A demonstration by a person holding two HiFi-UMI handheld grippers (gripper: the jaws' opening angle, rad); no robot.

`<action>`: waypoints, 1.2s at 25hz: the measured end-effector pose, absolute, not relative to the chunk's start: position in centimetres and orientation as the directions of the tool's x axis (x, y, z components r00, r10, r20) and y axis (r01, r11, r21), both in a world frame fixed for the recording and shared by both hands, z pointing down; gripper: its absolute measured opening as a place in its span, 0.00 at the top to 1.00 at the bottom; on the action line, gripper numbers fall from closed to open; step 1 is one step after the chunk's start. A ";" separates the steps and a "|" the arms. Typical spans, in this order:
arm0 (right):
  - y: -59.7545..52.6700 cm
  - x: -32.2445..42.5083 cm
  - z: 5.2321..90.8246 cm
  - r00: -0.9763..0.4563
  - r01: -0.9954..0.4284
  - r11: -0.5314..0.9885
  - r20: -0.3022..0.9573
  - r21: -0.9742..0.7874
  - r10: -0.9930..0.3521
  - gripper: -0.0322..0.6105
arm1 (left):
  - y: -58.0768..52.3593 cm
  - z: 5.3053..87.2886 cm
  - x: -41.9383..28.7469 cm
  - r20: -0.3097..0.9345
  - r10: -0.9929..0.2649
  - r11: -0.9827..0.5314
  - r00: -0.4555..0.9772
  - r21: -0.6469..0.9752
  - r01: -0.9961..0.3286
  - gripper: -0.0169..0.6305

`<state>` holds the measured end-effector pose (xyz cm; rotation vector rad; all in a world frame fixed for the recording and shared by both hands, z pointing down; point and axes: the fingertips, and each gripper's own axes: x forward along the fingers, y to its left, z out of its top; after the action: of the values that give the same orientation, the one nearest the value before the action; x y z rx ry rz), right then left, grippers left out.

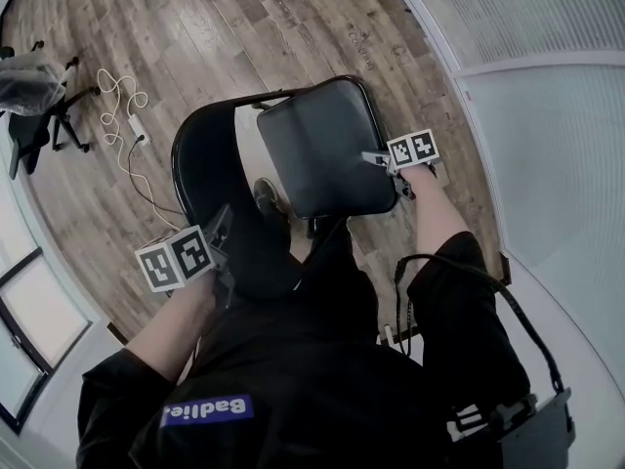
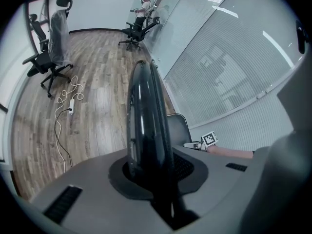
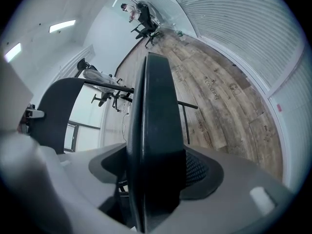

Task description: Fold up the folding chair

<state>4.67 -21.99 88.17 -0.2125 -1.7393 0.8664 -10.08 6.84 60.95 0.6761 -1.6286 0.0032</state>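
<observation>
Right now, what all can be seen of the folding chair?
The folding chair is black, with a thin dark metal frame, on the wood floor. Its padded seat is tilted up, partly folded toward the curved backrest. The left tongs grip the backrest's edge; the right tongs grip the seat's edge.

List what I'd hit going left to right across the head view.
office chair → white cable → left gripper → folding chair seat → right gripper → glass wall
</observation>
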 end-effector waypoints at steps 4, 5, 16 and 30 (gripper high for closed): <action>-19.8 4.1 86.1 -0.345 -0.282 0.732 0.777 -0.621 0.526 0.49 | 8.1 60.0 -10.2 0.896 -0.444 0.822 0.000 0.407 -0.399 0.86; -19.3 3.9 85.7 -0.343 -0.282 0.737 0.782 -0.614 0.521 0.49 | 8.3 59.7 -10.3 0.895 -0.447 0.822 -0.001 0.411 -0.394 0.86; -12.9 2.4 80.9 -0.302 -0.282 0.800 0.841 -0.529 0.449 0.52 | 12.2 57.4 -11.1 0.900 -0.436 0.821 -0.007 0.394 -0.412 0.86; -5.2 0.1 76.2 -0.245 -0.270 0.829 0.868 -0.490 0.433 0.57 | 14.8 55.1 -11.8 0.890 -0.456 0.833 -0.019 0.419 -0.362 0.86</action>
<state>0.13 -5.25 76.19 -0.1279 -1.6957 0.6623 -11.78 14.84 55.14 0.6540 -1.6264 -0.0839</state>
